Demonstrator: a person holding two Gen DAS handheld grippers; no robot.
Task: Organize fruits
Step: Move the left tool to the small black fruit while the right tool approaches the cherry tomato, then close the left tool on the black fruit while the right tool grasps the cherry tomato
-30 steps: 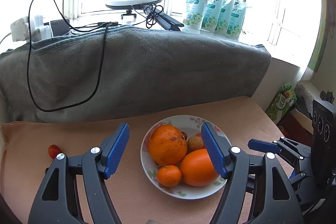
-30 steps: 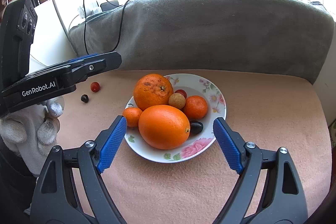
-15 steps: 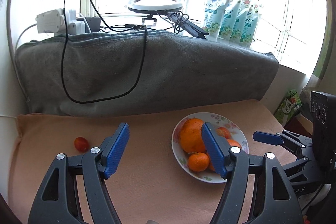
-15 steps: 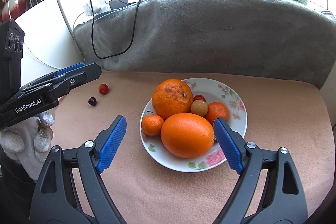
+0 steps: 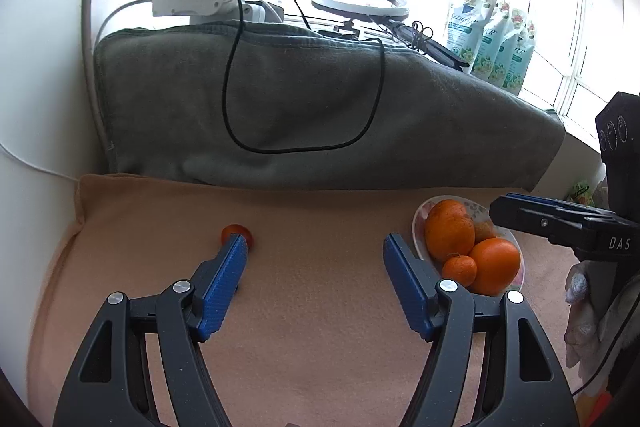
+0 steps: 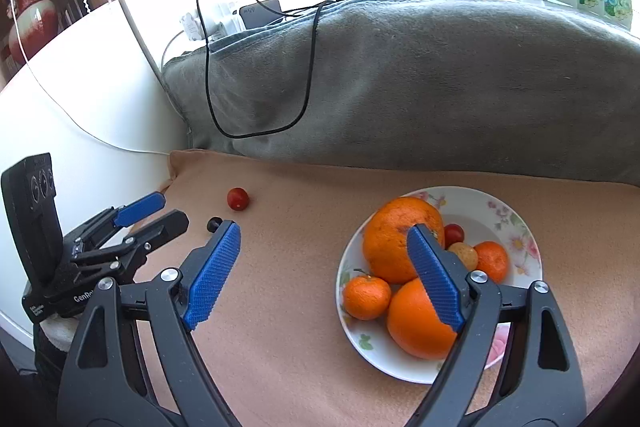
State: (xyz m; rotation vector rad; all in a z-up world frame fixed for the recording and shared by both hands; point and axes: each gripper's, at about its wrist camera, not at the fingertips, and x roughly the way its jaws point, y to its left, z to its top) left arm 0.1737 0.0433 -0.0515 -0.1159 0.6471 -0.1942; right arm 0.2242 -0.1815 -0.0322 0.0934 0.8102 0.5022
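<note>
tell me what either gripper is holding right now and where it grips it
Nothing is held. The left gripper and right gripper are both open and empty; the cherry tomato lies loose on the cloth.

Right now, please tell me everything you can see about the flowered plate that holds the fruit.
The flowered plate is round, shallow and white, glossy like ceramic, with pink flowers and green leaves printed along its rim. It lies flat on the peach-coloured cloth, in front of the grey blanket. It carries two large oranges, two small mandarins, a small red fruit and a small tan one. The right claw hangs open in front of it; no contact with it is visible.
</note>
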